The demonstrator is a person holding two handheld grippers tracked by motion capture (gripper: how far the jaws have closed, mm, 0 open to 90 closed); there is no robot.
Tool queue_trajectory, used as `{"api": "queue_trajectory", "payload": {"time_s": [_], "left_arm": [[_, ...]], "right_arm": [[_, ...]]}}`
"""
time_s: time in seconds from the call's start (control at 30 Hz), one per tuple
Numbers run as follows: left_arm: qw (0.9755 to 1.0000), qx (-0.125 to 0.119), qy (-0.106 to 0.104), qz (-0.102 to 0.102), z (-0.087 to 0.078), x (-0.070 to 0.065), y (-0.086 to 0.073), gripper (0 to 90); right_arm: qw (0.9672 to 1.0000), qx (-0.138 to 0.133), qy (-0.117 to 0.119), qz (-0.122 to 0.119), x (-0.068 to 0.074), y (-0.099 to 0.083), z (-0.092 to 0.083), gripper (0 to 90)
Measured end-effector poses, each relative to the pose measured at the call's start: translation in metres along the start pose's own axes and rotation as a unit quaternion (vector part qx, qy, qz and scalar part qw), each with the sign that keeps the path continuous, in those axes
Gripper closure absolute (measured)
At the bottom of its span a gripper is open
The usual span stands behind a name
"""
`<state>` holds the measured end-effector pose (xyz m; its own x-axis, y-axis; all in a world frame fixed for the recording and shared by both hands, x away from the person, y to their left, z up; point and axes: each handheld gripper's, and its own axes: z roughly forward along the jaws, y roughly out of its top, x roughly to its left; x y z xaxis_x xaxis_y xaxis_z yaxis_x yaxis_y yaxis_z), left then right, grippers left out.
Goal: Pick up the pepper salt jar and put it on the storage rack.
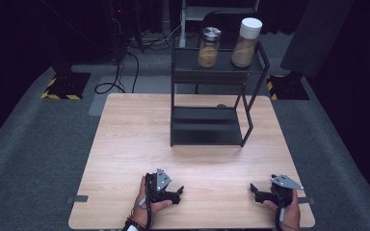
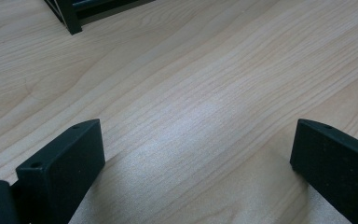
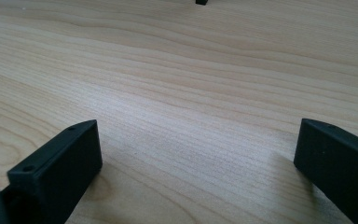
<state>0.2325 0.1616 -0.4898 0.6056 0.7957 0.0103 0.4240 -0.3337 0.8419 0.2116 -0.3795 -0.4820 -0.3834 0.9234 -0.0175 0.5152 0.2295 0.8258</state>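
Both grippers rest low on the wooden worktop (image 1: 139,125), well apart — the left gripper (image 1: 177,193) and the right gripper (image 1: 255,191) each with jaws spread wide, nothing between them. Ahead of both stands the black rack (image 1: 207,126), two jars (image 1: 209,47) on its top shelf.

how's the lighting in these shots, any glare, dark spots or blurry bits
High view: the table is evenly lit, its surroundings fall into near black, and the two jars atop the rack look soft. Left gripper view: a pale sheen on the wood, with jaw shadows beneath. Right gripper view: the same sheen, and the near jaws are slightly blurred.
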Motion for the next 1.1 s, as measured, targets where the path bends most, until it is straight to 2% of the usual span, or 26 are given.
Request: {"api": "queue_trajectory", "payload": {"time_s": [1.1], "left_arm": [[1.0000,0.000,0.001,-0.002,0.0006,-0.0001,0.0004,2.8]], "right_arm": [[1.0000,0.000,0.000,0.000,0.0000,0.0001,0.0000,0.0]]}}
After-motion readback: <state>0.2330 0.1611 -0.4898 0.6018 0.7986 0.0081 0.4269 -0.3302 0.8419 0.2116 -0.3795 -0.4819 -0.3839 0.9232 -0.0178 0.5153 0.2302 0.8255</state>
